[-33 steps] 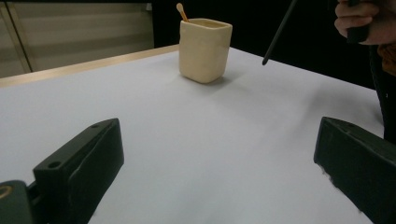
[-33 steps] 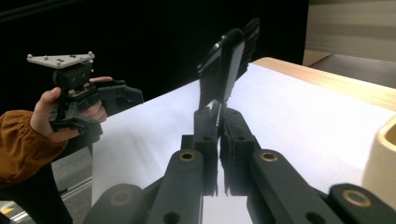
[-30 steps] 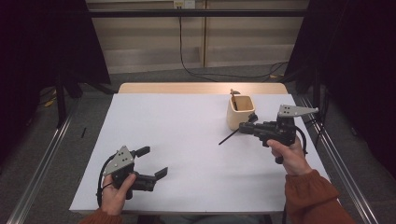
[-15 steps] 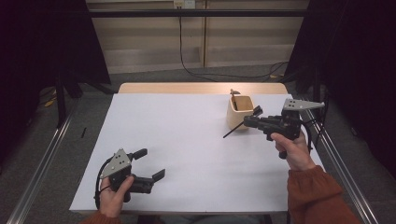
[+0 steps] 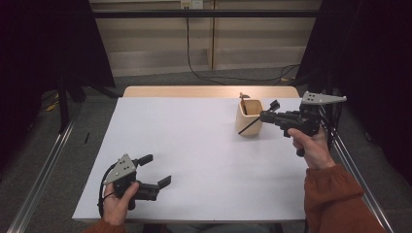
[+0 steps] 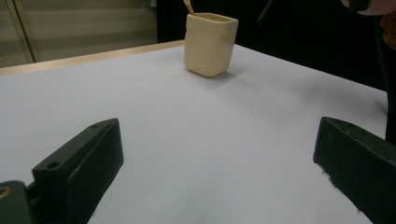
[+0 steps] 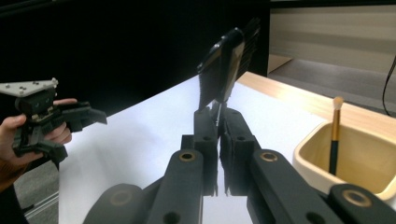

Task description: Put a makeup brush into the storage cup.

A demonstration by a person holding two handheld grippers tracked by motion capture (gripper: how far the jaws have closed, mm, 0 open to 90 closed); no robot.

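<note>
On the white table, dark curtains around.

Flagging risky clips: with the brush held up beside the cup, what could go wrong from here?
1. The right gripper pinches the thin brush near one end, so it may pivot or slip.
2. The cup already holds another brush; the long one might knock it or tip the cup.
3. The left gripper is open and far off, not steadying the cup.

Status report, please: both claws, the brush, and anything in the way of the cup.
Right claw shut on black brush, raised beside beige cup. Left claw open, idle at near table edge. One brush already stands in cup. Nothing in the way.
</note>
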